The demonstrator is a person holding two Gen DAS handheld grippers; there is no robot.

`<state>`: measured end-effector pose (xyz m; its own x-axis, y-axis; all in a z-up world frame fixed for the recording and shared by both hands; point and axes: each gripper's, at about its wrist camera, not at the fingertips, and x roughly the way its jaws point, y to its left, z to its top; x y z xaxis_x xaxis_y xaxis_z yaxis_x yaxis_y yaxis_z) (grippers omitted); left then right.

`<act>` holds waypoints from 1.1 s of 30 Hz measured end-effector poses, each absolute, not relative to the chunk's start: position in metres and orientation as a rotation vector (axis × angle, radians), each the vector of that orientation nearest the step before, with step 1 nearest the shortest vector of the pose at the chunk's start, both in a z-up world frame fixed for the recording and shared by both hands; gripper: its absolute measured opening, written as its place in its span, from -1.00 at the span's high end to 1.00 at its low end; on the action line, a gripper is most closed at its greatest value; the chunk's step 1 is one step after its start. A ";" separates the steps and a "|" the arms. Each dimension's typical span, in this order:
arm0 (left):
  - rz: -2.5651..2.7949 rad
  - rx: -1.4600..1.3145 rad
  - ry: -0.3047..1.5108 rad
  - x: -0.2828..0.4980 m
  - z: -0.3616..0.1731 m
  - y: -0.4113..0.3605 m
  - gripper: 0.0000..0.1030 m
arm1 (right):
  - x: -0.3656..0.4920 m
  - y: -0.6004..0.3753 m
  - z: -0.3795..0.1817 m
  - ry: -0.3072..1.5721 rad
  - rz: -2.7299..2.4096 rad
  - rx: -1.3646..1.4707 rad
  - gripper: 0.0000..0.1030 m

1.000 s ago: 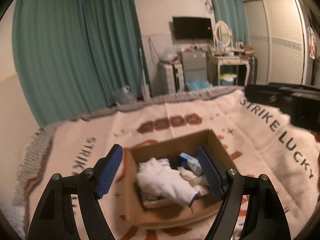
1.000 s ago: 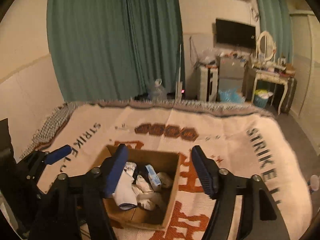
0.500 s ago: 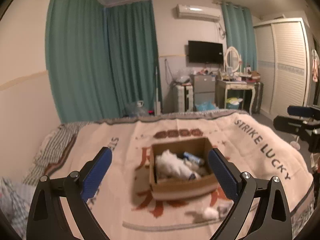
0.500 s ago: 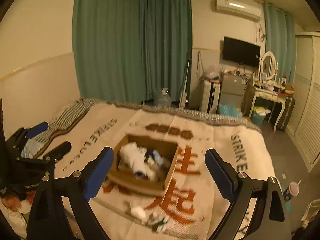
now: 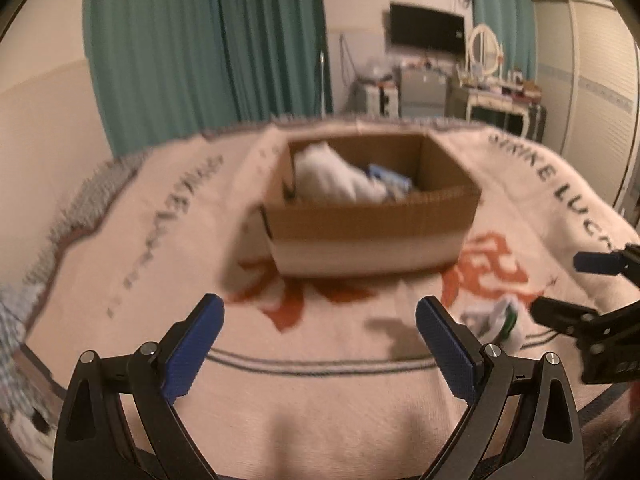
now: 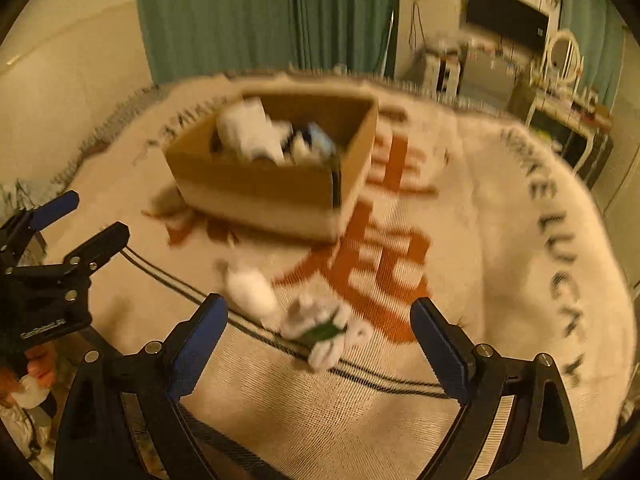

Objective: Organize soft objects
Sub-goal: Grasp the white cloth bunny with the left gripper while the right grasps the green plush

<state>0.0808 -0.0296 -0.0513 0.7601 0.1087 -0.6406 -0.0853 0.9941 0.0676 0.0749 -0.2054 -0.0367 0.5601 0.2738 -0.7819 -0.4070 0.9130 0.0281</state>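
Note:
A brown cardboard box [image 5: 372, 220] sits on the cream blanket [image 5: 320, 360] on the bed; white soft items [image 5: 332, 178] and a blue pack lie inside it. The box also shows in the right wrist view [image 6: 260, 188]. On the blanket in front of the box lie a white sock [image 6: 250, 288] and a white-and-green sock bundle [image 6: 326, 330], the bundle also in the left wrist view [image 5: 498, 320]. My left gripper [image 5: 320, 344] is open and empty, low over the blanket. My right gripper [image 6: 320, 344] is open and empty, just before the socks.
The blanket carries orange characters [image 6: 384, 256] and dark lettering. Green curtains [image 5: 208, 48], a TV [image 5: 426, 34], a dressing table [image 5: 496, 96] and a wardrobe [image 5: 596, 80] stand beyond the bed. The bed's near edge lies below both grippers.
Both grippers pulled up and back from the box, then dropped low toward the blanket's near edge. The loose socks now lie close before the right gripper. Both stay open.

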 end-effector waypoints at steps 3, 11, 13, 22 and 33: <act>0.088 0.020 0.749 0.085 -0.069 -0.034 -0.91 | 0.084 -0.205 -0.063 0.912 0.400 -0.150 -0.79; 0.056 0.031 0.821 0.091 -0.098 -0.038 -0.91 | 0.101 -0.206 -0.103 1.024 0.401 -0.084 -0.49; 0.051 0.034 0.832 0.092 -0.100 -0.039 -0.91 | 0.105 -0.208 -0.108 1.046 0.394 -0.055 -0.41; 0.029 0.044 0.831 0.089 -0.098 -0.044 -0.91 | 0.104 -0.204 -0.111 1.048 0.393 -0.073 0.10; -0.063 0.023 0.851 0.104 -0.105 -0.073 -0.91 | 0.103 -0.220 -0.072 0.936 0.399 -0.084 0.17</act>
